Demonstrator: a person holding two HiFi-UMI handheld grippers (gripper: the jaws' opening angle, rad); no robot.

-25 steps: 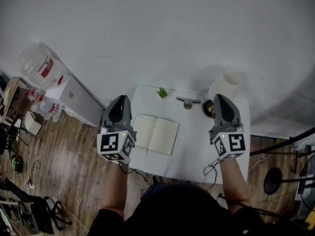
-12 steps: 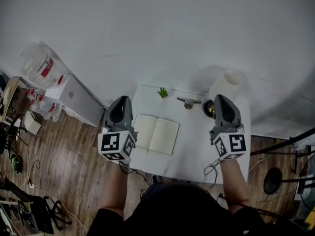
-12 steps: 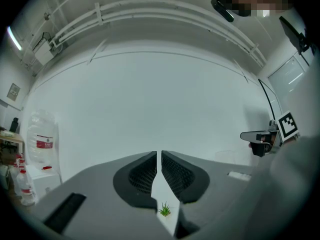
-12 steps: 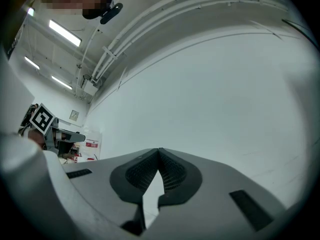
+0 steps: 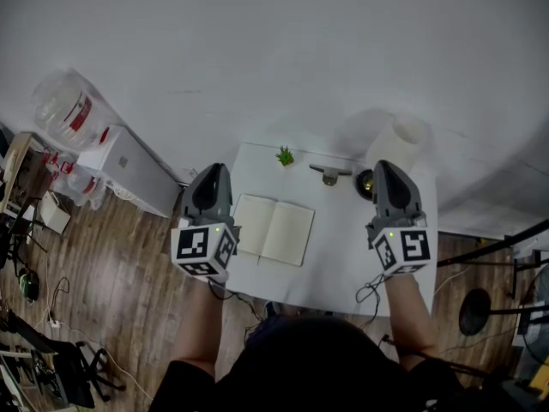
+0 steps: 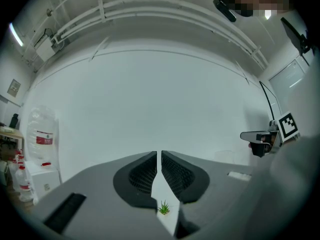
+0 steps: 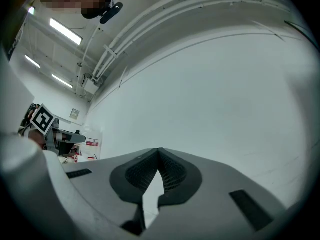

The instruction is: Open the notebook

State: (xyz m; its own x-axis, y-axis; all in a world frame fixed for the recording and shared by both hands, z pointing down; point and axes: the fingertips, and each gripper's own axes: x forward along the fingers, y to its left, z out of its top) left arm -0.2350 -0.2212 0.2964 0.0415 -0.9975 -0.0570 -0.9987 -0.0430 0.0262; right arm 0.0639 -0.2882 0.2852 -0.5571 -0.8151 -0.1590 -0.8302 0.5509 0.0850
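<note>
The notebook (image 5: 274,230) lies open flat on the white table (image 5: 343,269), its cream pages facing up. My left gripper (image 5: 212,172) hovers at the table's left edge, just left of the notebook; its jaws are shut with only a thin slit between them (image 6: 160,154) and nothing in it. My right gripper (image 5: 388,168) hangs over the table's right side, well clear of the notebook, jaws shut and empty (image 7: 159,150). Both point toward the white wall.
A small green plant (image 5: 284,156) stands at the table's far edge, with a grey object (image 5: 327,174) and a round dark object (image 5: 365,183) to its right. A white cylinder (image 5: 407,140) stands behind. A water bottle (image 5: 64,110) and white box (image 5: 129,170) are at the left.
</note>
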